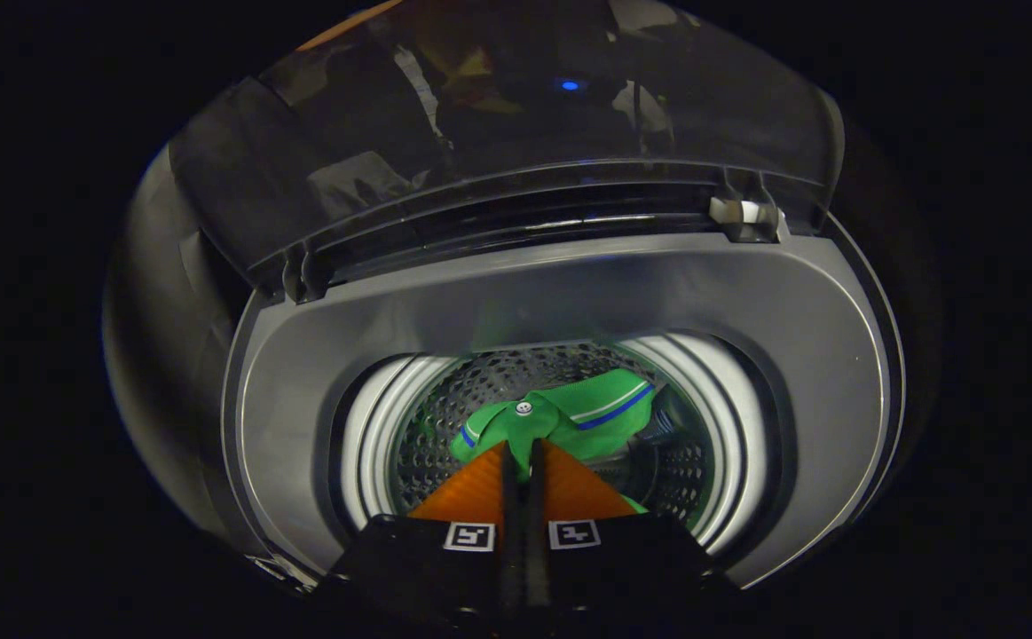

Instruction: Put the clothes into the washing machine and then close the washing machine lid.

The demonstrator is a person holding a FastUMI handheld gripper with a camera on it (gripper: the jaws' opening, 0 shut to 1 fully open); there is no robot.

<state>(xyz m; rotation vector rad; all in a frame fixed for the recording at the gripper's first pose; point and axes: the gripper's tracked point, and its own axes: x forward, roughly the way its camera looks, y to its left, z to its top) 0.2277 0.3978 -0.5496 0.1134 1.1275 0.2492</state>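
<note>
A top-loading washing machine [569,293] lies open below me, its perforated steel drum [445,435] lit inside. A green garment [600,404] with a blue-and-white stripe and a white button hangs in the drum mouth, just ahead of my fingers. My gripper [522,448] is over the opening with its fingers nearly together, pinching a fold of the garment at their tips. The rest of the cloth spreads beyond the fingers; part of it is hidden under them. The dark see-through lid [498,133] stands raised behind the opening.
The lid's two hinges [744,216] sit at the back edge of the grey top panel. A white ring [365,435] lines the drum mouth. A small blue light [570,85] reflects in the lid. The surroundings are dark.
</note>
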